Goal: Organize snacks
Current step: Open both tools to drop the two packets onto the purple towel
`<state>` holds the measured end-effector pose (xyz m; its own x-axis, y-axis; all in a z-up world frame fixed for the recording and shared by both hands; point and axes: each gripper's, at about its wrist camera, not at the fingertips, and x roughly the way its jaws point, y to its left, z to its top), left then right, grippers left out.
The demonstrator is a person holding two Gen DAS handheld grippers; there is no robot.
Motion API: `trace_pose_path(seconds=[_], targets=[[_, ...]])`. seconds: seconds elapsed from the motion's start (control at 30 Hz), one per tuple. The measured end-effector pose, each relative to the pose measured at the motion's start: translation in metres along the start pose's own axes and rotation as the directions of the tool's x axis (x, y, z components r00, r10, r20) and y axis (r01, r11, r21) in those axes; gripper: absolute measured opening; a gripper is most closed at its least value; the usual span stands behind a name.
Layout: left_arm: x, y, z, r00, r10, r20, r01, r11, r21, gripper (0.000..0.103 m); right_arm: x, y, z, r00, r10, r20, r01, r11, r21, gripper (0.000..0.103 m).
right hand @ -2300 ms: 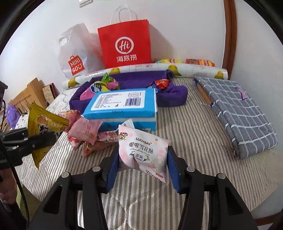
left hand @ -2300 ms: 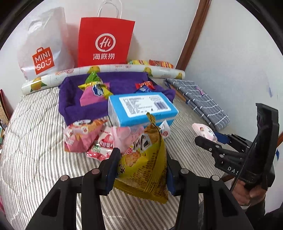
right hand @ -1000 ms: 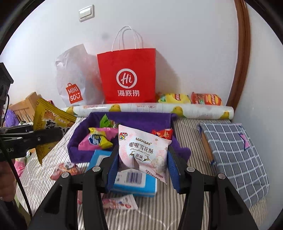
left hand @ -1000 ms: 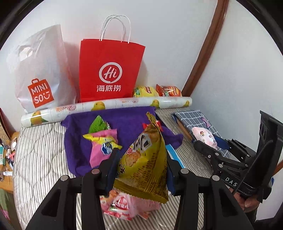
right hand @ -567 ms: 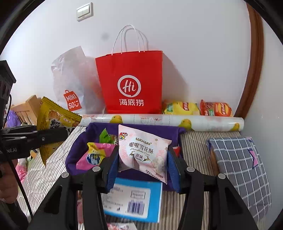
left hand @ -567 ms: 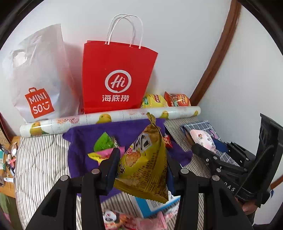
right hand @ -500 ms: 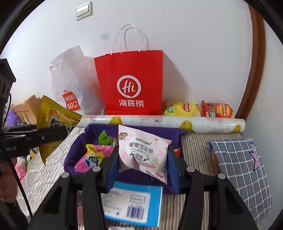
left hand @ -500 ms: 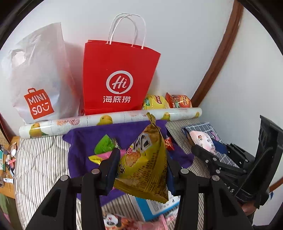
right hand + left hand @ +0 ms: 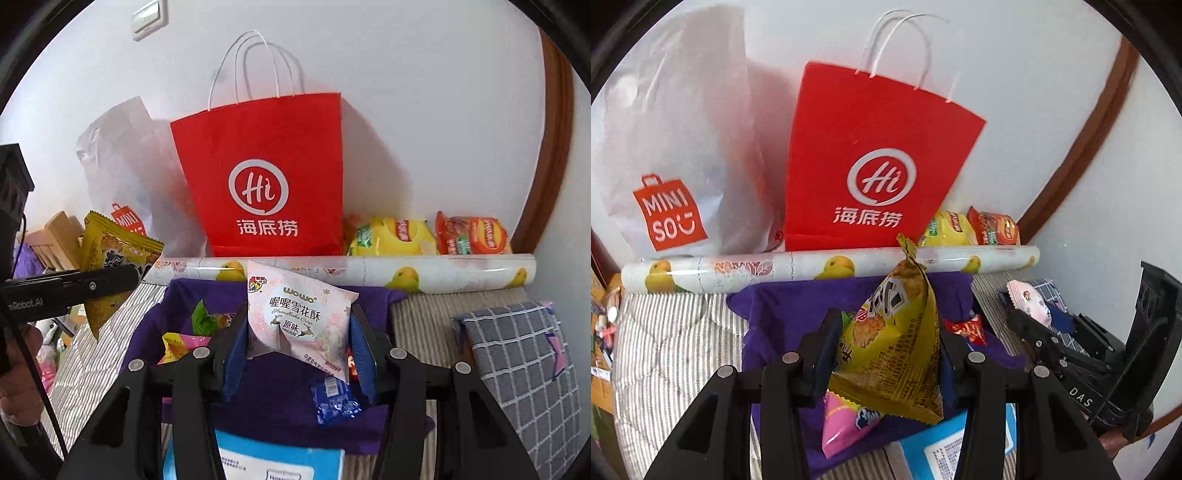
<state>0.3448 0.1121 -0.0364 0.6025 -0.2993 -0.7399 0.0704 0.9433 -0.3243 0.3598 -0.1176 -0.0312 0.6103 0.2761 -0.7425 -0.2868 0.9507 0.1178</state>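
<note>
My left claw [image 9: 886,354] was clamped on the yellow snack packet [image 9: 890,347], held upright in the air above the near part of the purple cloth tray [image 9: 783,314]. My right claw [image 9: 297,347] was clamped on the pink snowflake-crisp packet [image 9: 299,317], held over the same tray [image 9: 258,398], just right of the other packet. In the tray lay a pink-and-yellow packet [image 9: 846,421], a red candy [image 9: 967,328] and a blue wrapper [image 9: 336,398]. Far behind stood the red paper bag [image 9: 269,177] and the white shopping bag [image 9: 676,155], with a blue box [image 9: 258,461] nearest to me.
</note>
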Motion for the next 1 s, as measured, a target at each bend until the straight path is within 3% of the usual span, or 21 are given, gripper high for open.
trace_pose_path(seconds=[0.4, 1.0], targets=[[0.048, 0.017, -0.007, 0.996, 0.036, -0.080, -0.038, 0.999, -0.023, 0.044, 0.067, -0.014, -0.036, 0.985, 0.090, -0.146, -0.085, 0.996, 0.041, 0.051], [0.087, 0.011, -0.026, 0.982, 0.063, -0.176, -0.068, 0.997, -0.022, 0.044, 0.085, -0.018, -0.053, 0.973, 0.053, -0.224, -0.047, 0.998, 0.036, 0.051]])
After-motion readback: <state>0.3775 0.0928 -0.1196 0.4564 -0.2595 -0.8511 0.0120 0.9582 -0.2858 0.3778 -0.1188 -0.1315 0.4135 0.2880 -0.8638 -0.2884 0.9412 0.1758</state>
